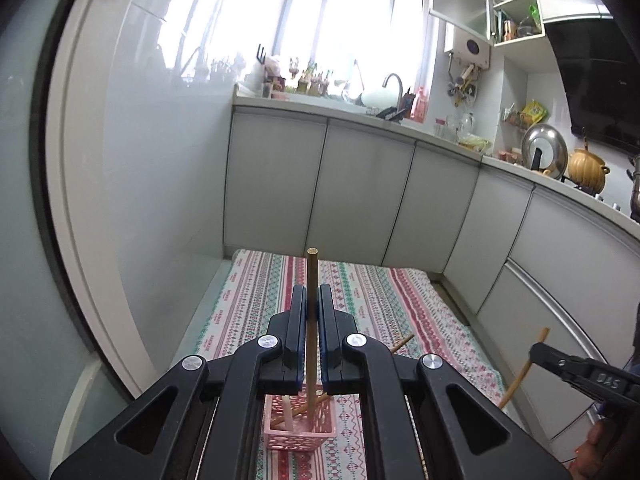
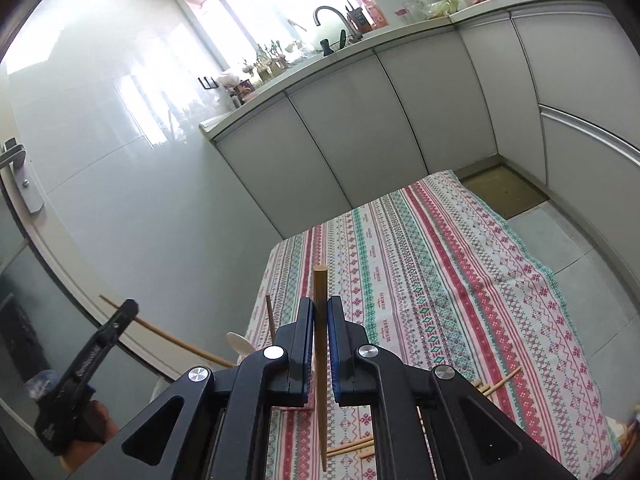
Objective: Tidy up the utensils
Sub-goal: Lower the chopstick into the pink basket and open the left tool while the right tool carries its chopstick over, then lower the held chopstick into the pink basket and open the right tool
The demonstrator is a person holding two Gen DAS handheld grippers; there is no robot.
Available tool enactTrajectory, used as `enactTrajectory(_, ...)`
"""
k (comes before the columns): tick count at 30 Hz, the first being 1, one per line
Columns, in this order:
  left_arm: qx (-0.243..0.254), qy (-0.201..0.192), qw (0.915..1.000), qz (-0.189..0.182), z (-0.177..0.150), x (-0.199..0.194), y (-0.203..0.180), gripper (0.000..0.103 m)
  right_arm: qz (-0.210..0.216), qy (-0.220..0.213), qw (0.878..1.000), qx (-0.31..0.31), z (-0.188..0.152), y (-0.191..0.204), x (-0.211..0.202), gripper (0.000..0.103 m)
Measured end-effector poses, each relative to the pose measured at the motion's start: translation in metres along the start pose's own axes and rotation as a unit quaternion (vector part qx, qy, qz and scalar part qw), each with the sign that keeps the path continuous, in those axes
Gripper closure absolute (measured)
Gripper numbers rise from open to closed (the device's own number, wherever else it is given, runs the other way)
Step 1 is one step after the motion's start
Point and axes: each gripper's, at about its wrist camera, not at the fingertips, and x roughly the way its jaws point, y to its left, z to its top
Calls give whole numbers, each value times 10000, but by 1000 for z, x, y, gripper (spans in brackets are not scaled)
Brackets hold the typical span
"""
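My left gripper is shut on a wooden chopstick held upright, its lower end inside a pink plastic basket on the striped cloth. The basket holds a white spoon handle and another chopstick. My right gripper is shut on a second wooden chopstick, held upright above the cloth. The right gripper also shows in the left wrist view, gripping its chopstick. The left gripper shows in the right wrist view with its chopstick.
Several loose chopsticks lie on the striped tablecloth near the right gripper. A white spoon bowl and a stick rise from behind the right gripper's left finger. Grey cabinets and a cluttered counter stand beyond. A tiled wall is at the left.
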Motion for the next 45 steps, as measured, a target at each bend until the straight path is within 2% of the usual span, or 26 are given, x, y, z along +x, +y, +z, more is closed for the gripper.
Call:
enactTrajectory(7,-38,555,9983,-175,-20,47,3,98,-10,16,10000,37,0,-7,0,96)
enactTrajectory(12,6,765,9970,-124,-30,68,3,98,-6,37,10000,37,-1,-7,-1,96)
enactTrajectory(17,-151,940,9951,-250,-35,82,14,96,19,100,9999,-9,-3,-5,-2,96)
enactTrajectory(20,-295,1143,9923,-370,-37,85,21,82,38,88,9999,-75,-4,-2,-3,96)
enactTrajectory(22,-318,1095,9929,-335,-36,79,24,58,54,65,9999,-114,-3,1,-3,96)
enactTrajectory(25,-379,1040,9932,-348,-35,65,30,47,101,13,9997,-206,-1,9,-2,96)
enactTrajectory(31,-415,1477,9881,-92,-47,51,44,39,147,-309,9981,-520,5,39,-2,96)
enactTrajectory(37,-868,2099,9738,108,-67,46,66,38,249,-736,9931,-875,10,79,3,96)
enactTrajectory(41,-938,2209,9707,140,-70,41,76,38,243,-966,9890,-1090,10,100,11,96)
enactTrajectory(45,-926,2216,9706,141,-70,35,83,38,317,-1054,9885,-1035,12,107,27,96)
